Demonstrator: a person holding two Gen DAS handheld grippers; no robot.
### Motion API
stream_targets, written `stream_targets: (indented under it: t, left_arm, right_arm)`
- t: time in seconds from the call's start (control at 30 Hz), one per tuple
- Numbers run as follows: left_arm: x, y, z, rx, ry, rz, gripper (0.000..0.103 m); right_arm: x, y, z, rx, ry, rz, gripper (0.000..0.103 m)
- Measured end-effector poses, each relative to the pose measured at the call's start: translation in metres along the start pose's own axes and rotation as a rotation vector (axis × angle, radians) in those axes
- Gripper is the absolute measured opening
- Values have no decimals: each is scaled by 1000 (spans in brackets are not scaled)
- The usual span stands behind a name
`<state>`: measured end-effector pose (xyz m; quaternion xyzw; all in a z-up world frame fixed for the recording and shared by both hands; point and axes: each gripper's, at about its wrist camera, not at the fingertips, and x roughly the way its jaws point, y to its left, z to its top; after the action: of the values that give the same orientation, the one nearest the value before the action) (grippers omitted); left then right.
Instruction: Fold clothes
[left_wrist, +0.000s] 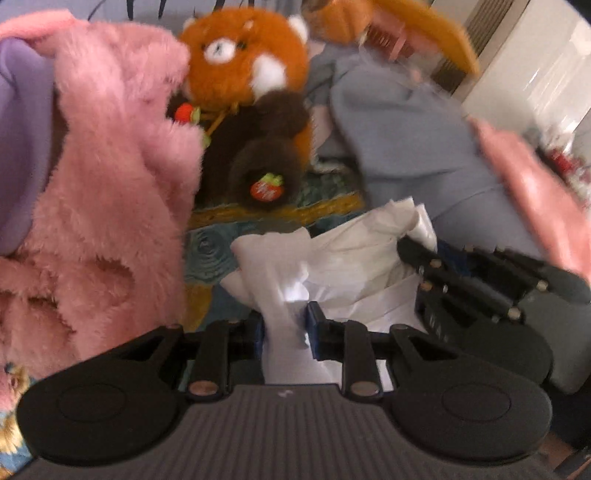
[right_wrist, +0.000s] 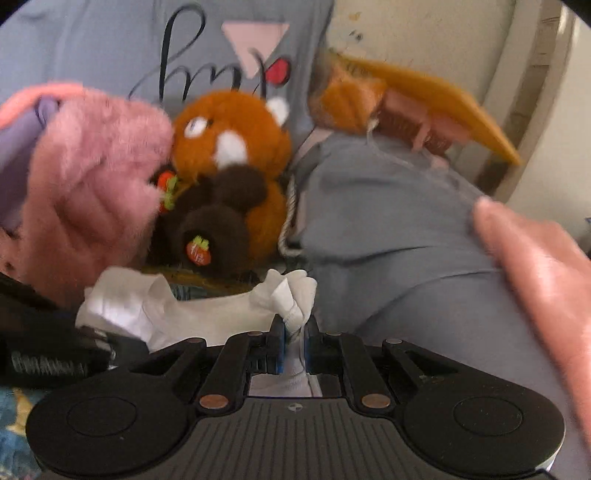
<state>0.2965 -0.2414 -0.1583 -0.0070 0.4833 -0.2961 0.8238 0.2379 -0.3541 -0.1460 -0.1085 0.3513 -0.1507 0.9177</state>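
A crumpled white garment (left_wrist: 332, 258) hangs between both grippers. My left gripper (left_wrist: 284, 326) is shut on a bunched fold of it, the cloth squeezed between the blue pads. In the right wrist view the same white garment (right_wrist: 177, 310) stretches left from my right gripper (right_wrist: 294, 332), which is shut on a gathered corner. The right gripper's black body (left_wrist: 480, 288) shows at the right of the left wrist view, and the left gripper's body (right_wrist: 48, 354) shows at the lower left of the right wrist view. Both views are motion-blurred.
A fluffy pink garment (left_wrist: 110, 184) fills the left. An orange and brown plush toy (left_wrist: 251, 110) sits behind, beside a grey-blue garment (left_wrist: 406, 129) and an orange plush (right_wrist: 406, 103). A patterned bedcover (left_wrist: 221, 236) lies below. Something smooth and pink (right_wrist: 535, 258) blurs at the right.
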Motion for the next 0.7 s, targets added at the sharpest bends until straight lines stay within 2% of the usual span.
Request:
stream_targets:
  t: [0.1, 0.2, 0.27, 0.33, 0.43, 0.53, 0.6, 0.63, 0.7]
  left_arm:
    - [6, 3, -7, 56, -17, 52, 27]
    - [-9, 9, -23, 109, -122, 94, 28]
    - [-20, 23, -34, 69, -157, 112, 27]
    - [-28, 43, -48, -20, -156, 58, 27]
    - [-38, 57, -72, -70, -155, 49, 27]
    - [-49, 64, -94, -106, -148, 31, 31]
    - [-55, 65, -105, -129, -135, 18, 35]
    - [-56, 60, -109, -119, -122, 19, 37]
    - [-58, 51, -118, -99, -95, 20, 44]
  right_arm:
    - [19, 13, -4, -2, 44, -35, 10]
    - [35, 16, -13, 6, 81, -51, 11]
    - [42, 18, -19, 8, 92, -53, 14]
    - [37, 15, -22, 19, 62, -39, 25]
    - [2, -1, -25, 110, -42, -6, 37]
    - [-39, -18, -30, 206, -139, 36, 40]
    - [-66, -25, -44, 233, -162, 81, 45]
    - [-77, -22, -54, 219, -164, 92, 50]
    - [-91, -12, -76, 168, -147, 115, 53]
